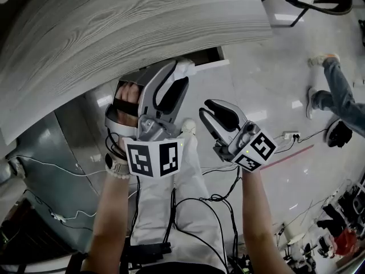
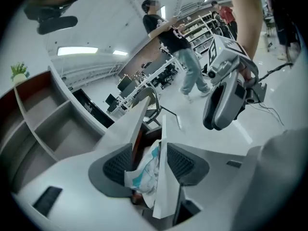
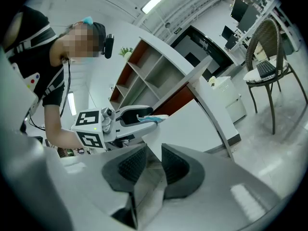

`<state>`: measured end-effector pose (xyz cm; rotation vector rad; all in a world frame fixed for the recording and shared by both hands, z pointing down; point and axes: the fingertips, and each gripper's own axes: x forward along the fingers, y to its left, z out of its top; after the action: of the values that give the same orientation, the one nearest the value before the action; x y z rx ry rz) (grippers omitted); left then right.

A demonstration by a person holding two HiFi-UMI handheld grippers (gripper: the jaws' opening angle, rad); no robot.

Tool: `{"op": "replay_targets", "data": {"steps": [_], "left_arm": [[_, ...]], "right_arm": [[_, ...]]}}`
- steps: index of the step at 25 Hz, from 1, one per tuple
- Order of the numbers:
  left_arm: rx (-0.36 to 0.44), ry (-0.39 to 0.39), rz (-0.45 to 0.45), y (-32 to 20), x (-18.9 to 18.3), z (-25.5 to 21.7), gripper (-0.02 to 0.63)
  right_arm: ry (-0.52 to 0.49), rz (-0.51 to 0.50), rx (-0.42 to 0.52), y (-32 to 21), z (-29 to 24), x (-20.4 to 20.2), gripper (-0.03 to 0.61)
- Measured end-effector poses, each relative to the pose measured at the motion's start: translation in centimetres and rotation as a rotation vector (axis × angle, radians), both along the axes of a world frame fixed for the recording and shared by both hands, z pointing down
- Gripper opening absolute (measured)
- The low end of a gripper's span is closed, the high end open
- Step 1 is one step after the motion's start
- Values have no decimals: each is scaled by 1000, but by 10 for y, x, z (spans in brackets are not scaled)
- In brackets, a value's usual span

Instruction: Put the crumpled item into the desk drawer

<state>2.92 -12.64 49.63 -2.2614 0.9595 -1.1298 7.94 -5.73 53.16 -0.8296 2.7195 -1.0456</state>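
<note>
Below the front edge of the wood-grain desk (image 1: 114,33), found the desk drawer (image 1: 206,55) pulled out. Saw the left gripper (image 1: 179,73) reaching up into that opening, jaws spread wide. Found the crumpled item (image 2: 144,170), white paper with blue-green print, lying loose between the left pads, over the drawer's reddish-brown inside and just beside a white panel edge (image 2: 163,177). Cannot tell whether resting on the drawer floor. Noted the right gripper (image 1: 204,114) just beside the left, lower and clear of the drawer, jaws parted by a narrow gap, pinching nothing. Logged black cables (image 1: 217,201) trailing over the pale floor and a bystander in jeans (image 1: 339,93) well apart at the right. Also logged a wicker-backed chair (image 3: 264,47) and open shelving (image 3: 149,69) in the right gripper view.
</note>
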Motion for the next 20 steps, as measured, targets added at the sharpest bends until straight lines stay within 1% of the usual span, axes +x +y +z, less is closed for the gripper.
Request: {"op": "replay_targets", "data": {"steps": [3,6,9,10,11,12,14,17,20], "left_arm": [[-35,63,-31,5,-3,-7,225],[-41,140,-77,8,-7,-21,225],[-59,162,-97,16,-14,-28,222],[-67,163,-100,18,-16,-29,213],[-75,164,-103,20,-18,-30,185],[-83,165,-108,21,-20,-30,114],[-91,166,-121,20,-23,-30,78],[-82,180,-143,18,-26,-38,40],[-103,211,-144,19,-24,-45,37]], "right_arm": [[18,16,7,0,-4,2,103],[44,34,22,-1,-10,5,103],[58,49,38,0,-22,7,103],[63,54,42,1,-27,7,103],[69,58,47,2,-31,7,97],[74,61,52,3,-35,7,92],[81,63,60,6,-43,6,91],[79,68,62,11,-51,6,91],[81,77,60,16,-58,7,91]]}}
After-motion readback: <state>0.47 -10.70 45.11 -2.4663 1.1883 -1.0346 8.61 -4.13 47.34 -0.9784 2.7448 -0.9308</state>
